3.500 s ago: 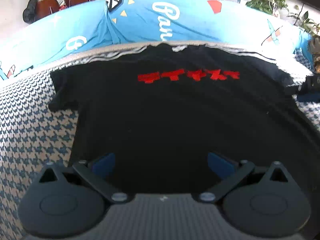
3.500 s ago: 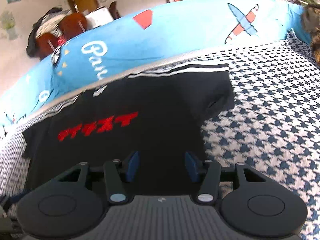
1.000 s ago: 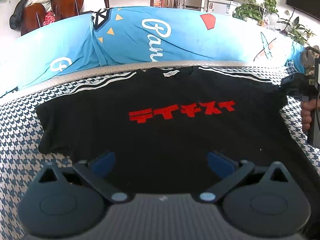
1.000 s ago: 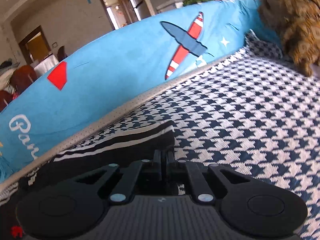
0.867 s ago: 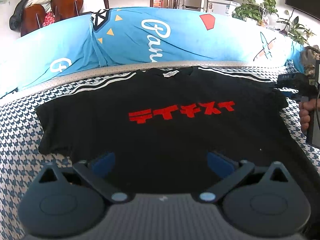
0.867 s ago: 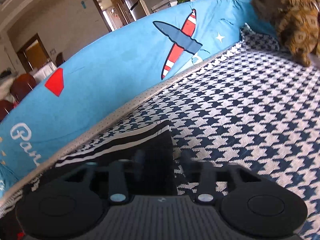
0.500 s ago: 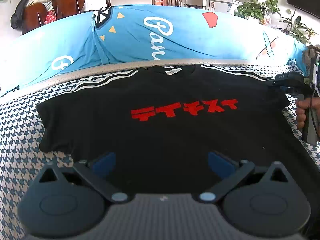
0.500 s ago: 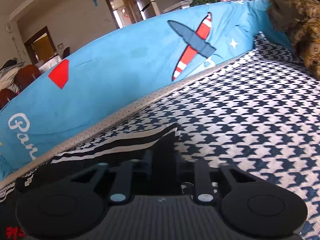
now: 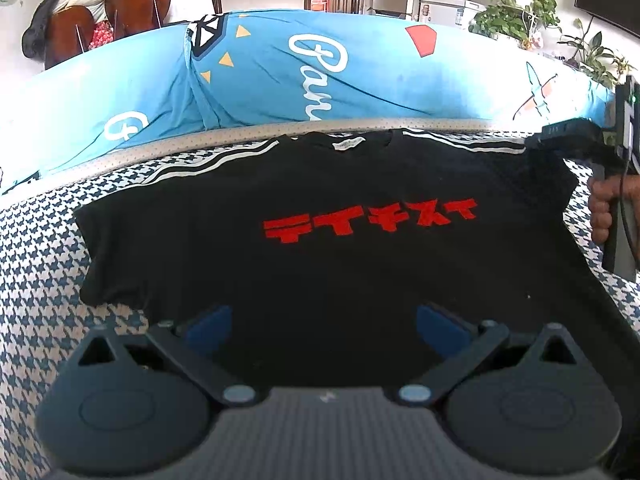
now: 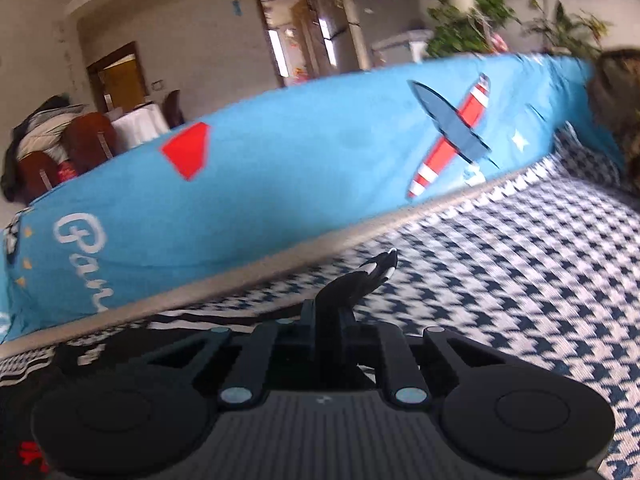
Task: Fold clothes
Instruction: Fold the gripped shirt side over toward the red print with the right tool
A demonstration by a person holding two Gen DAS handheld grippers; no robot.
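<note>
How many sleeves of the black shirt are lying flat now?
1. The left sleeve lies flat on the houndstooth cover. The right sleeve is pinched and lifted by the right tool.

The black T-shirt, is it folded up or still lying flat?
Mostly spread flat: the black T-shirt shows its whole front. Only one sleeve is pinched up by the right gripper.

Both wrist views face the blue cushion (image 9: 280,72); right sits lower, closer.

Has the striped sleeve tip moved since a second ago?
Yes. Pinched in the right gripper, the sleeve tip has lifted off the houndstooth cover, now peaking toward the blue cushion.
</note>
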